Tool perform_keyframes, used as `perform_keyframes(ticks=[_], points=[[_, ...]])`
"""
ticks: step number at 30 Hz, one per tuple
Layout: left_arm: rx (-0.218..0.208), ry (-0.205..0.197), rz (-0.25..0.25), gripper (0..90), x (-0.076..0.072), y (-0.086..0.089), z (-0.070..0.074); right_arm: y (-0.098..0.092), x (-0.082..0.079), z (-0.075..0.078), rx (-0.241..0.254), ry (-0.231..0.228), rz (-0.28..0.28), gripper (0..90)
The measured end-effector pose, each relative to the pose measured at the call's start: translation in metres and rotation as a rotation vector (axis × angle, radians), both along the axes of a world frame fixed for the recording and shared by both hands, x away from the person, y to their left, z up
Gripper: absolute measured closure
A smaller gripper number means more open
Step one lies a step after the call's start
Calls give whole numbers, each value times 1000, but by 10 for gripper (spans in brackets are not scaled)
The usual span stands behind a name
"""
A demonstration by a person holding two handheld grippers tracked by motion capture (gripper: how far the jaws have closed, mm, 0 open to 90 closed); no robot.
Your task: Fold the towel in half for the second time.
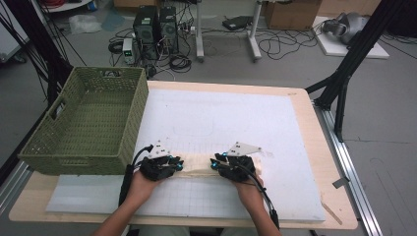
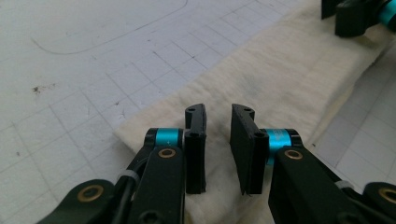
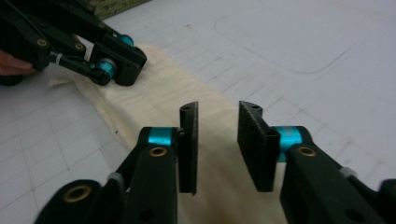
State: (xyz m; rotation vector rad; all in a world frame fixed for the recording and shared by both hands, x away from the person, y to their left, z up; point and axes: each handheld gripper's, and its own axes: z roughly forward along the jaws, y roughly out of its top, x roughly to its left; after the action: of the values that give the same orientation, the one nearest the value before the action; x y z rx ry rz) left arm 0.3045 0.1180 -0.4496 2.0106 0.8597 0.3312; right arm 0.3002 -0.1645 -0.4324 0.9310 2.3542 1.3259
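White gridded foam board (image 1: 236, 118) w/ fuzzy cream cloth strip (image 1: 196, 164); both tongs (image 2: 218, 135) (image 3: 218, 140) slightly open, empty.

- Even, soft room light falls on the table (image 1: 314, 147); no glare, faint shadows.
- The high view is slightly soft.
- Both gripper views blur toward the table's far parts and look dim.

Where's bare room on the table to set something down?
Free: the white mat beyond the cloth, from the green basket across to the right edge, and the mat's near right corner. Crowded: the near middle, where the left gripper and right gripper sit over the cloth.
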Motion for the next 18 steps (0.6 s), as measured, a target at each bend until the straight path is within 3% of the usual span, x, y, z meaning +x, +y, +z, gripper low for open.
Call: perform_keyframes(ticks=[6, 18], points=[[3, 5, 4, 760, 0, 0, 0, -2, 1, -13, -90, 33, -16, 727], [12, 4, 6, 759, 0, 0, 0, -73, -15, -12, -104, 34, -137, 715]])
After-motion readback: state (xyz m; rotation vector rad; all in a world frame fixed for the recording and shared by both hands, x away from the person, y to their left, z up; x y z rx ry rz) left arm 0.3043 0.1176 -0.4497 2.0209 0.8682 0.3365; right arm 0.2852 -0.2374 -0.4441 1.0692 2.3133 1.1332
